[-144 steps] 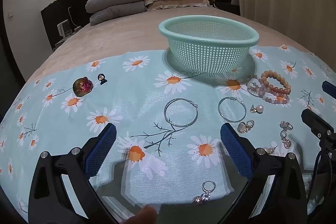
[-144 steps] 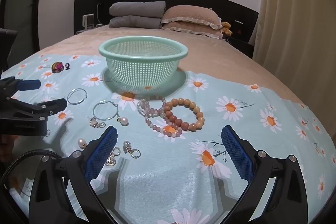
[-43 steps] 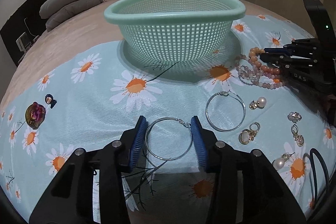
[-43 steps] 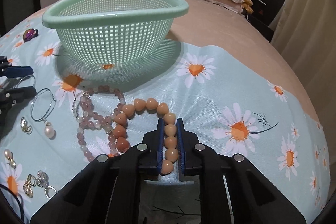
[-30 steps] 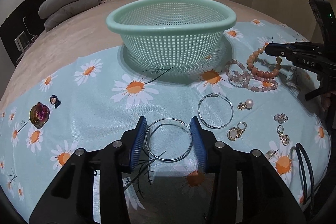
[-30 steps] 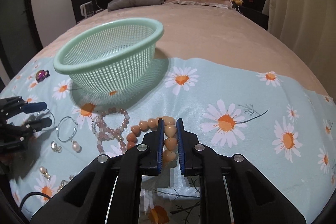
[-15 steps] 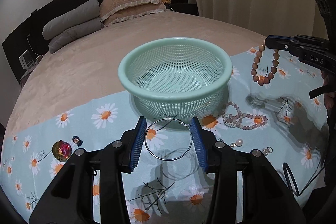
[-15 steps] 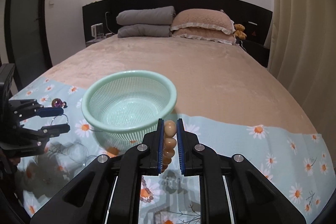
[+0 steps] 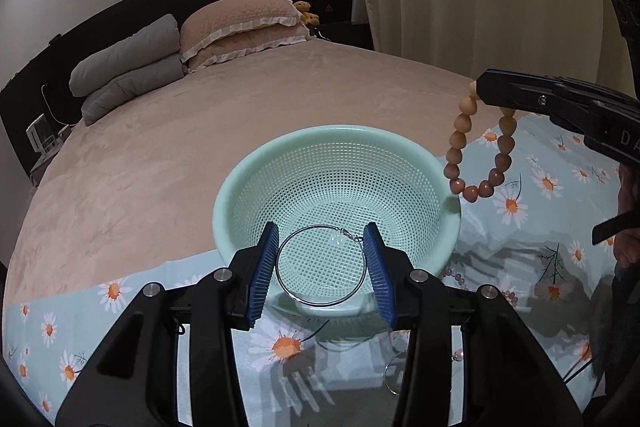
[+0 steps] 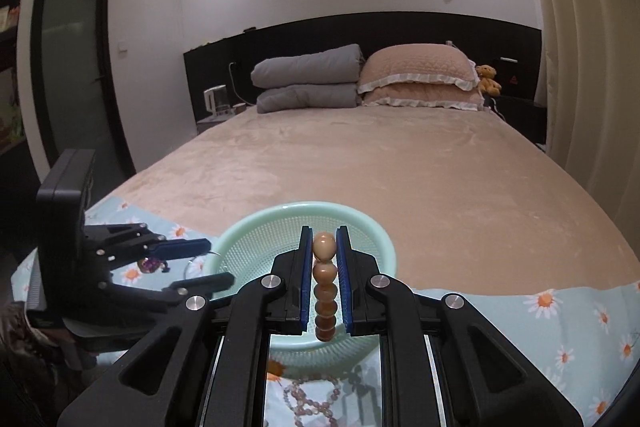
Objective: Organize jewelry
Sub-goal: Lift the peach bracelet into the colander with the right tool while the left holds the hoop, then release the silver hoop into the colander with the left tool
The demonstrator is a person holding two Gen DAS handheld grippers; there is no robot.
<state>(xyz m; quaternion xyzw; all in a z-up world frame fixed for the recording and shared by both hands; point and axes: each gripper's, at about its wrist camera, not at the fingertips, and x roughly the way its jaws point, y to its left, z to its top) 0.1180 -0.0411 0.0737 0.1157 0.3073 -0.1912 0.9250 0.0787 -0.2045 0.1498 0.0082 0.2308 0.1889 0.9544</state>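
Left gripper (image 9: 322, 267) pinching light, springy hoop earring (image 9: 321, 265) edgewise; right gripper (image 10: 324, 259) clamped on heavier, swinging bead bracelet (image 10: 324, 283) over basket (image 9: 240, 195).

Both grippers are raised side by side. The left gripper (image 9: 323, 269) is level, its blue-padded fingers (image 9: 262, 273) set partway apart and pressing on either side of a thin hoop earring (image 9: 320, 301). The right gripper (image 10: 324, 269), at about the same height, has its fingers (image 10: 306, 269) drawn nearly together, pinching the top of a beaded bracelet (image 10: 323, 291) that dangles below them.
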